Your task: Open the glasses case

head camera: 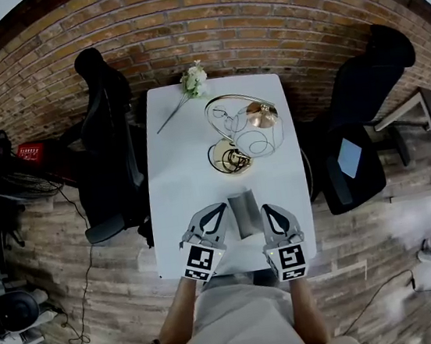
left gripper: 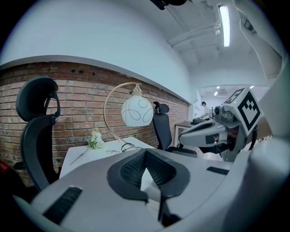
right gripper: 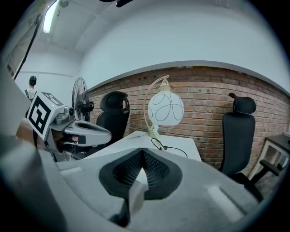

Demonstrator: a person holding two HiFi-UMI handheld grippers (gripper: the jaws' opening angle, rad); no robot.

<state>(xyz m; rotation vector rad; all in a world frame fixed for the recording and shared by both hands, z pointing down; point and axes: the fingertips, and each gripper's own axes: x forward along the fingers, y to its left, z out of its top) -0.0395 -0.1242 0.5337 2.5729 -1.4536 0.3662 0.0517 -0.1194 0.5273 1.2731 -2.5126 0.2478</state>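
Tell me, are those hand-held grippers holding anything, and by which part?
Nothing. The left hand-held gripper and the right hand-held gripper are both shut and empty; the glasses case lies between them.

A white rectangular table (head camera: pixel 180 211) carries a grey rectangular glasses case (head camera: pixel 243 212), which lies between the left gripper (head camera: pixel 219 208) and the right gripper (head camera: pixel 269 209). Beyond both grippers' tips stands a gold arc lamp with a white globe shade (head camera: pixel 230 160). Farthest from them, at the table's far end, lies a white flower sprig (head camera: pixel 191 80).

Person's left tongs (head camera: pixel 219 208): jaws together, nothing between, tipped slightly down, angled toward right tongs (head camera: pixel 268 209). Those: jaws together, empty, same tilt, beside left tongs, apart. left forearm (head camera: pixel 175 326), right forearm (head camera: pixel 309 316) behind tongs.
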